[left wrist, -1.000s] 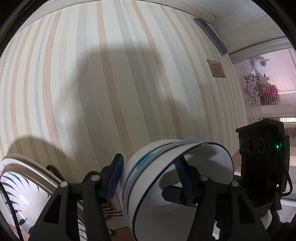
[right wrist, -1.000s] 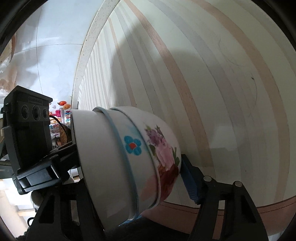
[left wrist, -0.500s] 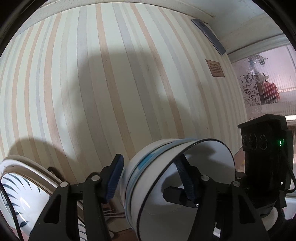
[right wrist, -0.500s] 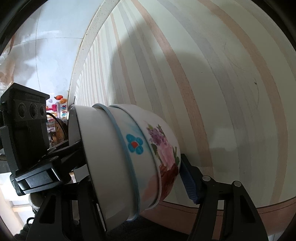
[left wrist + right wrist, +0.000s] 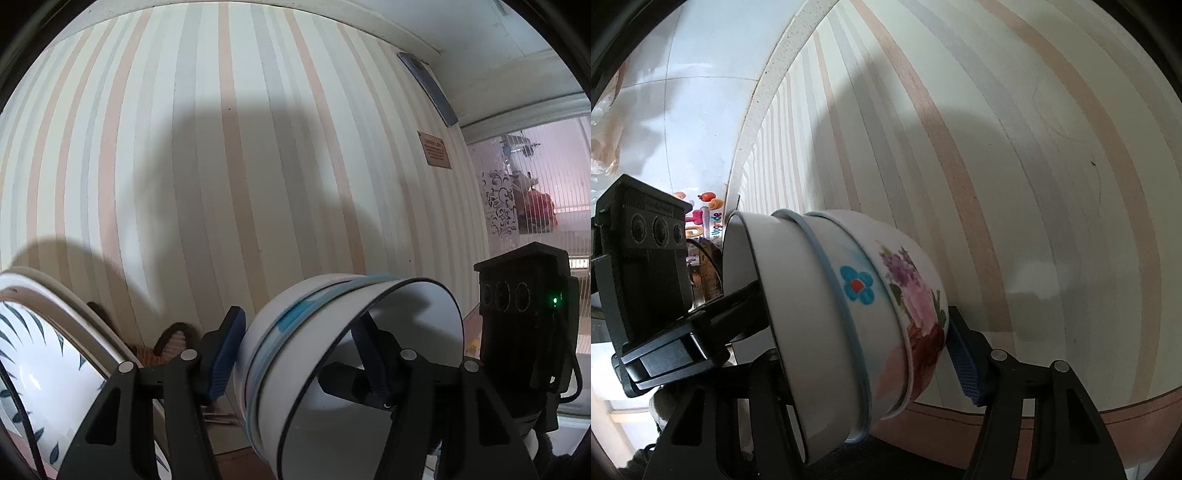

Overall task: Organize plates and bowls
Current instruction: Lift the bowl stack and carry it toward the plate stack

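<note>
White ceramic fills the middle of both views: we hold a stack of bowls [image 5: 332, 354] tipped on its side, rims facing our right, in front of a striped wall [image 5: 221, 166]. We take the stack as our landmark.

Three bowls nest together. The innermost has a thin dark rim, the middle one a blue rim and a blue flower [image 5: 857, 284], and the outermost a pink and purple floral print [image 5: 916, 295].

Our left tool [image 5: 299, 354] straddles the stack. One blue pad lies against the outside of the outermost bowl; the other reaches inside the innermost bowl. The log has its jaws closing, and the pads seem to press on the stack.

Our right tool [image 5: 864, 347] straddles the stack the other way. Its blue pad [image 5: 964, 365] sits at the base of the floral bowl; its other finger is hidden behind the stack. Its jaws are closing with the stack between them. Whether the pads press, we cannot tell.

Left of the stack, in the left wrist view, a white plate [image 5: 33, 354] with dark leaf marks stands on edge. Right of the stack, in that view, the right tool's black camera block [image 5: 524, 302] shows a green light.

Below the stack, in the right wrist view, a brown tabletop [image 5: 1071, 417] meets the wall.
</note>
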Demonstrator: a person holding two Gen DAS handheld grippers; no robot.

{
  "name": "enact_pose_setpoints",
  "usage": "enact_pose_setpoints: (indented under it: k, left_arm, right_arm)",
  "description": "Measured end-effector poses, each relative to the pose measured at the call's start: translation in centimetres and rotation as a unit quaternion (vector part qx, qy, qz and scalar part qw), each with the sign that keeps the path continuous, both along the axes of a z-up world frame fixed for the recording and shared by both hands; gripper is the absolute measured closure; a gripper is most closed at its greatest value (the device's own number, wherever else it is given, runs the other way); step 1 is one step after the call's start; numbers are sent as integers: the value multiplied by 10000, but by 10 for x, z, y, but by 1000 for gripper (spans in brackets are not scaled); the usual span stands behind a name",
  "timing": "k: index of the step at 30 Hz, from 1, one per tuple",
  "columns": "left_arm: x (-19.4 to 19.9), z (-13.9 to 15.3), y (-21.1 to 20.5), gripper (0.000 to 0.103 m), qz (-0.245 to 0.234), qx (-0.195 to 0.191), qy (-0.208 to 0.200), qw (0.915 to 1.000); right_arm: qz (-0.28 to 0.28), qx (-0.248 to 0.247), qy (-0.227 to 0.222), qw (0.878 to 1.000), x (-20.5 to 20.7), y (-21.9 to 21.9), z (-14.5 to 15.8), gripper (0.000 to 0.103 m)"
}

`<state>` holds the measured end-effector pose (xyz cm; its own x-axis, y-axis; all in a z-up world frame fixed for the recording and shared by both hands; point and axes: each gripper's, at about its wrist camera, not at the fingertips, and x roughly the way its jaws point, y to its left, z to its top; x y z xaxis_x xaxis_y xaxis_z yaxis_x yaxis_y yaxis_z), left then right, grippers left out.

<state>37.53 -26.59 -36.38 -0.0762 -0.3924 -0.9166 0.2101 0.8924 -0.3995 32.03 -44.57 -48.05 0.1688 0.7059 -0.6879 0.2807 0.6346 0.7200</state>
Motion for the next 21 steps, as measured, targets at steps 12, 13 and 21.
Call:
enact_pose_setpoints:
  k: [12,13,21]
  left_arm:
    - [-3,18,5,46,276,82,47,9996]
    - [-4,20,6,46,294,73,26,9995]
    - [-1,52,36,46,616,-23,-178,9979]
  right_arm:
    - [85,12,55,9999,-4,4,16,38]
    - [103,9,37,9999,-3,5,20,38]
    - [431,-61,-104,9990,10,24,52,38]
